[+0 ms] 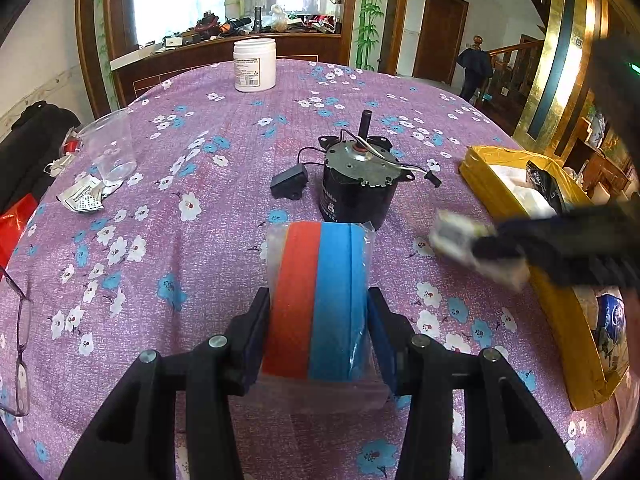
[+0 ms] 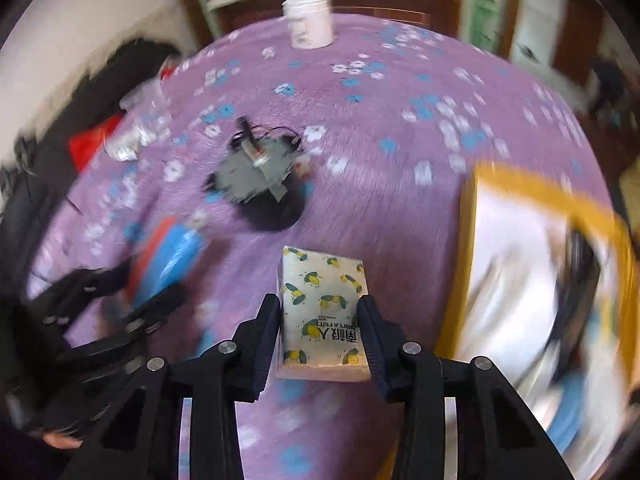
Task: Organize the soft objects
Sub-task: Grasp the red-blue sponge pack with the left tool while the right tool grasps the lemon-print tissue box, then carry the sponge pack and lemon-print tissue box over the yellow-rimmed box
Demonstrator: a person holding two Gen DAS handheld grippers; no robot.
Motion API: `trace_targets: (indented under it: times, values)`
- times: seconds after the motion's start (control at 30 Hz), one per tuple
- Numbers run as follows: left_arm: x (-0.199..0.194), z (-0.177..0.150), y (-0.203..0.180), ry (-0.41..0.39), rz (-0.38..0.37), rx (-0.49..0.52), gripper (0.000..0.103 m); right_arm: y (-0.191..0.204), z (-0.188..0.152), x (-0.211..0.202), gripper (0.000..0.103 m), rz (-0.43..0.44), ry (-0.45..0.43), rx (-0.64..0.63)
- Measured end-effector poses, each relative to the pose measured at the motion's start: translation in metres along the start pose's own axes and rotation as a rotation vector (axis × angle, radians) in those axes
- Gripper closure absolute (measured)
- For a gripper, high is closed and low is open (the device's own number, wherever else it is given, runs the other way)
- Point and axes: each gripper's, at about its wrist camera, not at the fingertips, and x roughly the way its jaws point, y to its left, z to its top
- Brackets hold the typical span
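My left gripper (image 1: 318, 300) is shut on a clear-wrapped pack of red and blue sponges (image 1: 320, 300), held over the purple flowered tablecloth (image 1: 180, 240). My right gripper (image 2: 319, 308) is shut on a white tissue pack with lemon prints (image 2: 324, 312), held above the cloth. In the left wrist view the right gripper (image 1: 476, 248) shows blurred at the right with the tissue pack (image 1: 460, 240), beside a yellow cardboard box (image 1: 560, 320). The right wrist view is motion-blurred; it shows the left gripper (image 2: 148, 280) with the sponges (image 2: 168, 256) at the left and the box (image 2: 468, 260) at the right.
A black motor (image 1: 356, 184) with wires and a small black part (image 1: 289, 184) stands mid-table. A white jar (image 1: 255, 65) is at the far edge. A clear plastic cup (image 1: 110, 148), foil packets (image 1: 86, 196) and glasses (image 1: 20, 340) lie at the left.
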Motion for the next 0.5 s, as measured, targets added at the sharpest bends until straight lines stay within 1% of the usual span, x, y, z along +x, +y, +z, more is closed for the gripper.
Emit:
trace_targets:
  times: [0.03,0.07,0.1,0.13,0.2,0.27,0.3,0.33,0.37,0.5]
  values:
    - [0.000,0.000,0.000,0.002,0.003,0.000,0.057,0.006,-0.010,-0.002,0.059,-0.029,-0.013,0.016]
    - [0.001,0.000,0.000,0.004,0.005,0.000,0.057,0.012,-0.019,-0.002,0.059,-0.026,-0.013,0.034]
    - [0.001,0.000,0.000,0.006,0.006,0.000,0.057,0.016,-0.028,-0.001,0.059,0.021,-0.006,0.054]
    - [0.002,0.000,0.000,0.007,0.008,-0.001,0.057,0.019,-0.034,-0.002,0.059,0.046,-0.010,0.070]
    - [0.002,0.000,0.001,0.008,0.012,-0.004,0.057,0.021,-0.040,-0.008,0.059,0.023,-0.035,0.061]
    - [0.002,0.000,0.002,0.009,0.015,-0.007,0.057,0.022,-0.043,-0.017,0.054,-0.025,-0.067,0.056]
    - [0.002,0.000,0.002,0.009,0.016,-0.008,0.057,0.021,-0.045,-0.019,0.044,-0.022,-0.072,0.062]
    - [0.002,0.000,0.001,0.009,0.017,-0.007,0.057,0.020,-0.045,-0.020,0.039,0.000,-0.075,0.064]
    - [0.002,0.000,0.001,0.008,0.017,-0.006,0.057,0.021,-0.047,-0.020,0.039,0.012,-0.077,0.062]
    - [0.002,0.000,0.001,0.005,0.020,-0.009,0.057,0.031,-0.055,-0.010,0.037,-0.003,-0.058,0.003]
